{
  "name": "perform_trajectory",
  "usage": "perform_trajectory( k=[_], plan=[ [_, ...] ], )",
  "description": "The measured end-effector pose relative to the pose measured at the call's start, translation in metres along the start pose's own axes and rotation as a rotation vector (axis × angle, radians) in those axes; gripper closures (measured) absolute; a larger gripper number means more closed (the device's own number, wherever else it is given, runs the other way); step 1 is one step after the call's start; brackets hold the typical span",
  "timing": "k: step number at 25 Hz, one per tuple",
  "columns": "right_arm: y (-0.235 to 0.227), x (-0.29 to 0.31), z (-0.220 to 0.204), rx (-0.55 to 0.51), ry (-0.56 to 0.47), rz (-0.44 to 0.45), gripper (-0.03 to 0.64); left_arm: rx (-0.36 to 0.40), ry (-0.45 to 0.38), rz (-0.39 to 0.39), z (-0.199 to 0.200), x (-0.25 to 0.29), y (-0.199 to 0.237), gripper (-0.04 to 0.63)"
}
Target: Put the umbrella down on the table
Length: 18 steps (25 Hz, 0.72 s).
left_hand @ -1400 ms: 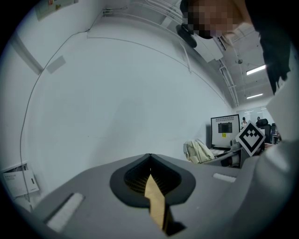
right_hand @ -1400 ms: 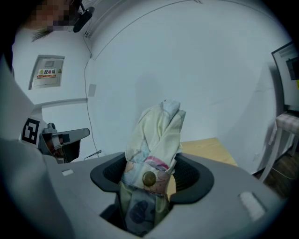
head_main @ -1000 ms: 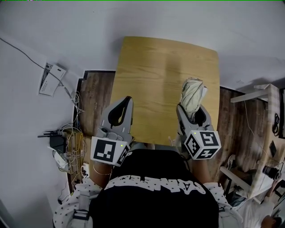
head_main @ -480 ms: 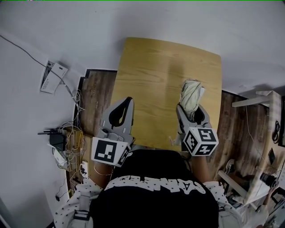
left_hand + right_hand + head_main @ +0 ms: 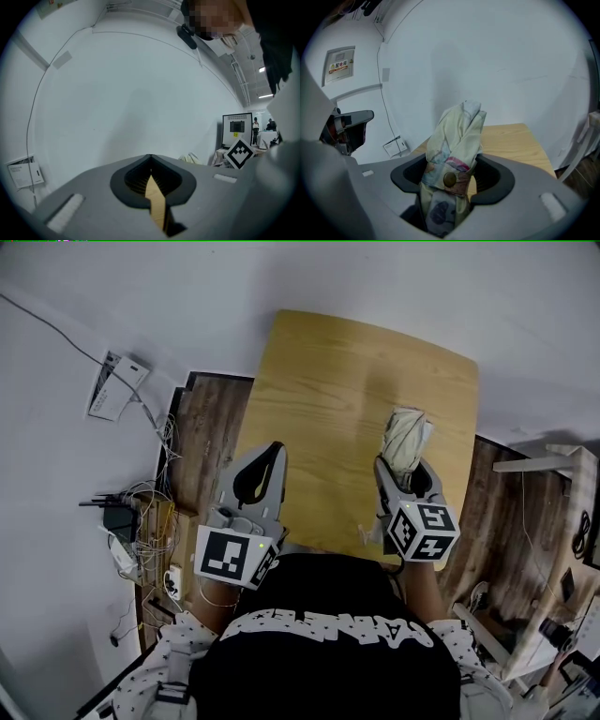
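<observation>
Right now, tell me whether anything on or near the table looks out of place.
Nothing looks spilled or damaged. The folded umbrella, strap snapped shut, is clamped in the right gripper over the table's near right part. Only the tangle of cables on the floor left of the table looks untidy.

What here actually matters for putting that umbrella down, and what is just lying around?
Part of the job: folded umbrella, clamped in the right gripper; the wooden table under it.
Just lying about: router and tangled cables on the floor; white box on the wall; wooden frame at the right; the left gripper, shut and empty.
</observation>
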State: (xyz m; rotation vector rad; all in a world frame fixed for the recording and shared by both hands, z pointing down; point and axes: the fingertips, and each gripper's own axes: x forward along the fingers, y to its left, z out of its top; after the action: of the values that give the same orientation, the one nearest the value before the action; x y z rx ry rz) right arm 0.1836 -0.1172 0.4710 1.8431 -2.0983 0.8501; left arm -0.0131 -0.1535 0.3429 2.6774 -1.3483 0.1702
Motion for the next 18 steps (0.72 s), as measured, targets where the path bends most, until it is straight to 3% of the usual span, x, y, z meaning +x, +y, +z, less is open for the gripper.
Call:
perform_trajectory(
  k=[18],
  plan=[
    [-0.008, 0.038, -0.027, -0.009, 0.123, -0.001, 0.319, -0.019, 0.022, 0.071, -0.008, -0.007, 0.017, 0.594]
  ],
)
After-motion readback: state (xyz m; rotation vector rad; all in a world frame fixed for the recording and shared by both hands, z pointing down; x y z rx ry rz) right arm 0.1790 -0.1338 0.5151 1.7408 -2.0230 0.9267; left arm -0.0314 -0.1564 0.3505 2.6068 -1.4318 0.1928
